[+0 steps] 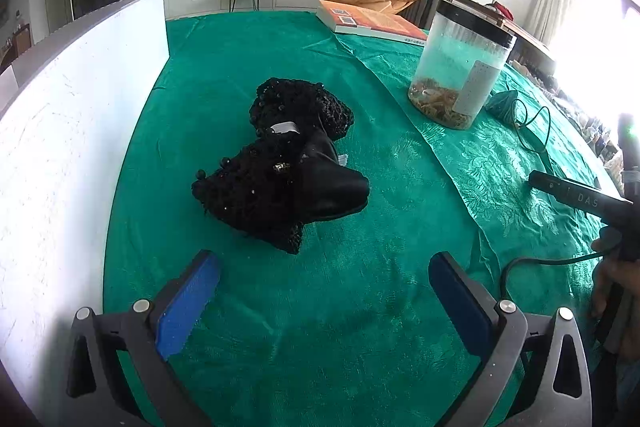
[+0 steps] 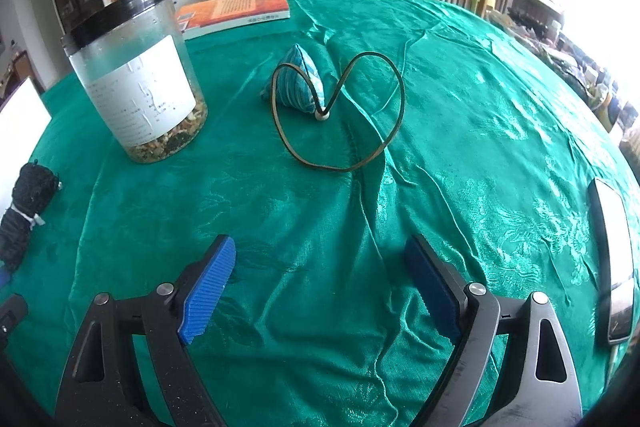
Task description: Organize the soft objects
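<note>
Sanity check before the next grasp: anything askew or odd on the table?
Nothing spilled or damaged. The green tablecloth is creased, and the pouch's cord sprawls in loops beside the striped pouch. The jar stands upright.

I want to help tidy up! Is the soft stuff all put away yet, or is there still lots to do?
Nothing looks put away yet. The black knitted bundle lies loose on the green tablecloth, and the small blue striped pouch with its cord sits beside the jar. Nothing is in hand: the left gripper and right gripper are both open and empty. Both soft things are left to do.
</note>
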{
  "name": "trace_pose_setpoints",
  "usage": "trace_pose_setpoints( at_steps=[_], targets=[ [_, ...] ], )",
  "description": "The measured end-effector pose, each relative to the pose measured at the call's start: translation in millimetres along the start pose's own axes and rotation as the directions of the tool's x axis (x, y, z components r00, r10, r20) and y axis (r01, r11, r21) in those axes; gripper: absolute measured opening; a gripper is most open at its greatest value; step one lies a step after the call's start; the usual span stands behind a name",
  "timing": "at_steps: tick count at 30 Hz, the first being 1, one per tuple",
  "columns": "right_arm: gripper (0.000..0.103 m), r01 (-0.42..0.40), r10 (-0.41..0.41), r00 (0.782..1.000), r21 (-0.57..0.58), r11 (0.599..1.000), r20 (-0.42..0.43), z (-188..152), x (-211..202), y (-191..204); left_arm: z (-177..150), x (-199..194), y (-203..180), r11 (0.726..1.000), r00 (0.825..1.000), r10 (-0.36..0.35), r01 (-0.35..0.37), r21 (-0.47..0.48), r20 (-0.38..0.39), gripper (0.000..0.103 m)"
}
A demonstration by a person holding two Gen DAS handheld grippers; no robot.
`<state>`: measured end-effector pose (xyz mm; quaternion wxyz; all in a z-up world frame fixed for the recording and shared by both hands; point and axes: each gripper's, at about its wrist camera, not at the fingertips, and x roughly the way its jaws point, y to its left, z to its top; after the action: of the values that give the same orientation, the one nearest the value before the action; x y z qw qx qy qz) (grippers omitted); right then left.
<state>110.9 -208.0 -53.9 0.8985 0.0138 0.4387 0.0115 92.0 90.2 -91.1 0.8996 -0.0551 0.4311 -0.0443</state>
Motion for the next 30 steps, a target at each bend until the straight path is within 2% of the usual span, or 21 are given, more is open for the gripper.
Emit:
trace_pose_setpoints(
  at_steps=[8, 25, 27, 28, 30],
  targets=[
    [0.089, 0.001, -0.001, 1.0, 0.0, 1.0, 0.0, 0.2, -0.1, 0.0, -0.1, 5.0, -8.9, 0.997, 0.998, 0.063, -0.062, 0.055, -0.027, 0.103],
    [0.089, 0.0, 0.0, 1.0, 0.001, 1.0, 0.0, 0.3, -0.2, 0.0, -0.8, 6.3, -11.1, 0.993, 0.995, 0.092, -0.089, 0.082, -0.041, 0.103],
    [0.089, -0.001, 0.001, 1.0, 0.001, 1.0, 0.0, 0.3, -0.2, -0.1, 1.7, 3.7, -7.9, 0.996, 0.995, 0.078, -0.074, 0.059, -0.062, 0.102],
    [0.089, -0.004, 0.004, 1.0, 0.002, 1.0, 0.0, 0.1, -0.2, 0.2, 5.3, -2.4, -3.7, 0.999, 0.997, 0.042, -0.041, 0.017, -0.063, 0.102],
    [0.089, -0.033, 0.033, 0.999, 0.009, 0.999, 0.007, -1.0, -2.3, -2.8, 14.4, -19.8, 2.7, 0.998, 1.0, -0.02, 0.02, -0.057, -0.002, 0.102]
  ],
)
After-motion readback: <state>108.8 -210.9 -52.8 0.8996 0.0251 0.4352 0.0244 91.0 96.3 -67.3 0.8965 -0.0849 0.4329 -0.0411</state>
